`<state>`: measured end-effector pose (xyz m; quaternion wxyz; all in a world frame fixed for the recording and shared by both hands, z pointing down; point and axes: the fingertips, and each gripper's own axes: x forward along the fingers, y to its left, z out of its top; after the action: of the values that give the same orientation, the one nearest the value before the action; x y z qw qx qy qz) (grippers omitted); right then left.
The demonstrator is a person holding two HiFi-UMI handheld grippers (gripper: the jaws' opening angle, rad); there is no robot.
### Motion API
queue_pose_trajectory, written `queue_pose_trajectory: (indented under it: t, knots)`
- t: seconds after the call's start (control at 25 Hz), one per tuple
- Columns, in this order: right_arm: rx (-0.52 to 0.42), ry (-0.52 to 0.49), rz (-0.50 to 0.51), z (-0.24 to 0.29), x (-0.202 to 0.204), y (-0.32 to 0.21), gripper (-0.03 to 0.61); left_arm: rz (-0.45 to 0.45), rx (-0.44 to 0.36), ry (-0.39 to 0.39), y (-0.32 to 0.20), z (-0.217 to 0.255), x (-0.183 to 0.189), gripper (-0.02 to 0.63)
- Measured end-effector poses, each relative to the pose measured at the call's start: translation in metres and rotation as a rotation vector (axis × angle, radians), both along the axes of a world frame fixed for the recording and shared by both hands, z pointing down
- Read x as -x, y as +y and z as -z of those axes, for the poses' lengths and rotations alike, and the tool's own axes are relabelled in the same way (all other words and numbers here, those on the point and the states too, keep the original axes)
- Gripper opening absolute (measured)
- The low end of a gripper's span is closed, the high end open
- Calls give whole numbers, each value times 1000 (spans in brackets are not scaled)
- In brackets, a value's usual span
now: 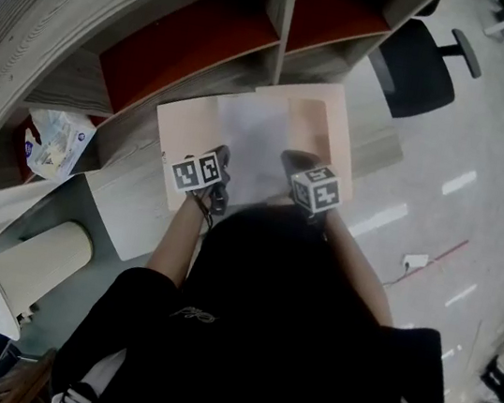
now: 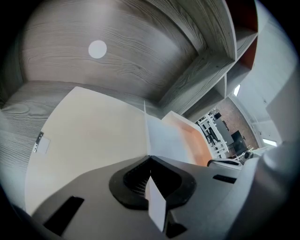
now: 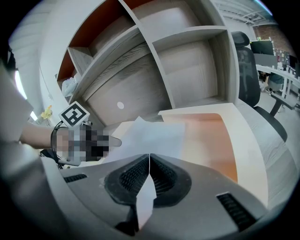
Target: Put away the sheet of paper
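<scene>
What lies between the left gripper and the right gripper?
The white sheet of paper, pinched by left gripper and right gripper; head view shows it.

Grey wooden shelf unit (image 1: 74, 6) up top, red-backed compartments; a crinkled plastic bag (image 1: 56, 141) sits in a left one, black office chair (image 1: 423, 66) just beside the right end.
</scene>
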<state>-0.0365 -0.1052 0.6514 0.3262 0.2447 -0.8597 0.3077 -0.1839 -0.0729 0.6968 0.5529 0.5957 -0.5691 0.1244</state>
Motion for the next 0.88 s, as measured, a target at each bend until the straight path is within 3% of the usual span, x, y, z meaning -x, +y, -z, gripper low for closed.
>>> queue_pose_trajectory:
  t: [0.68, 0.88]
  knots:
    - [4, 9, -31, -2, -12, -4, 21, -43, 2, -3, -8, -2, -16, 46]
    - [-3, 11, -33, -1, -10, -4, 21, -48, 5, -62, -9, -1, -15, 46]
